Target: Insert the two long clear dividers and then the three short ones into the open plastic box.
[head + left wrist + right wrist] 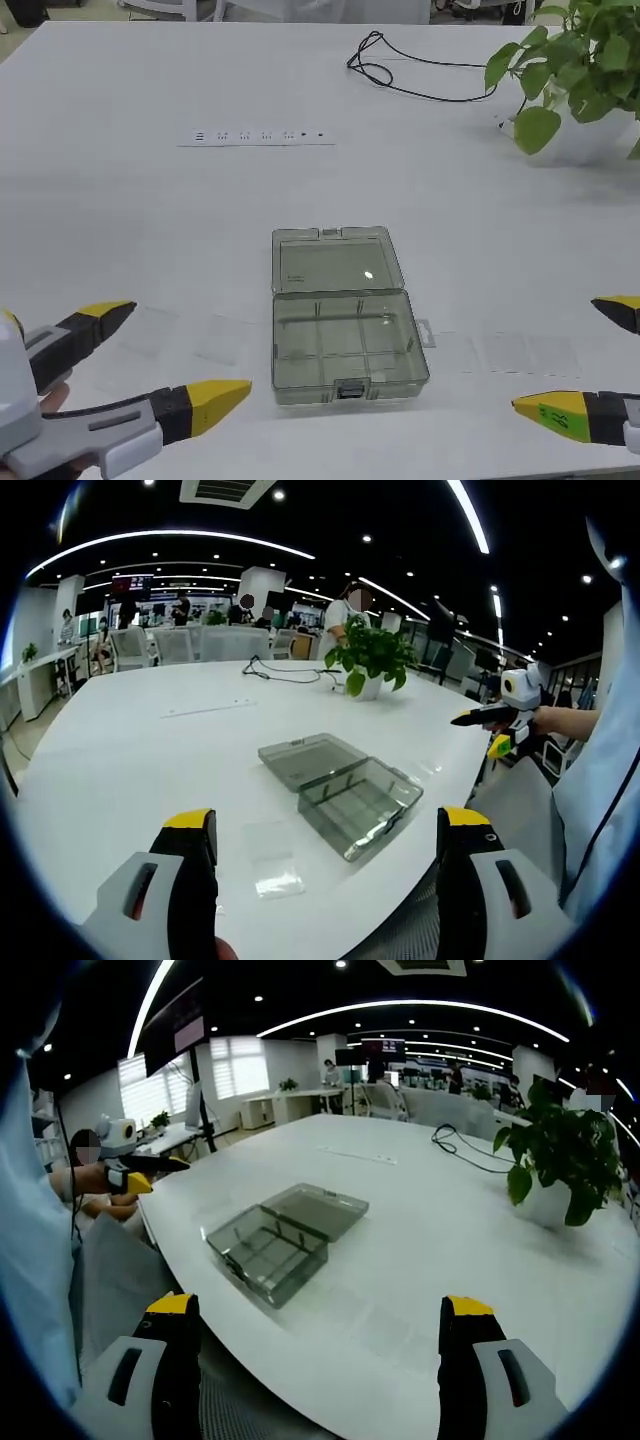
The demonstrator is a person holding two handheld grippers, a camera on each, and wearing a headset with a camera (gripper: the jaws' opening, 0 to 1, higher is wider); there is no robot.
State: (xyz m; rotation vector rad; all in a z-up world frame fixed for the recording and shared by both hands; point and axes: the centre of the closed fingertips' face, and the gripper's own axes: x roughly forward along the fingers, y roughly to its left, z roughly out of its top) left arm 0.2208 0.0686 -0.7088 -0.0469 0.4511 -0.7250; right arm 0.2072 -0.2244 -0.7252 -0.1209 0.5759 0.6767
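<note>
Lying open near the table's [150, 220] front edge, the plastic box [335, 262] is flanked by clear dividers [222, 338]. The left gripper [189, 348] and right gripper [555, 353] are held wide open and empty, either side of it.

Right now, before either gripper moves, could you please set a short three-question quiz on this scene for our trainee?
1. True or false: the translucent grey plastic box has its lid shut.
2. What does the yellow-tipped left gripper hold? A) a clear divider B) a black cable C) nothing
3. Which green thing stands at the far right of the white table?
Key: 1 false; 2 C; 3 the leafy potted plant.
</note>
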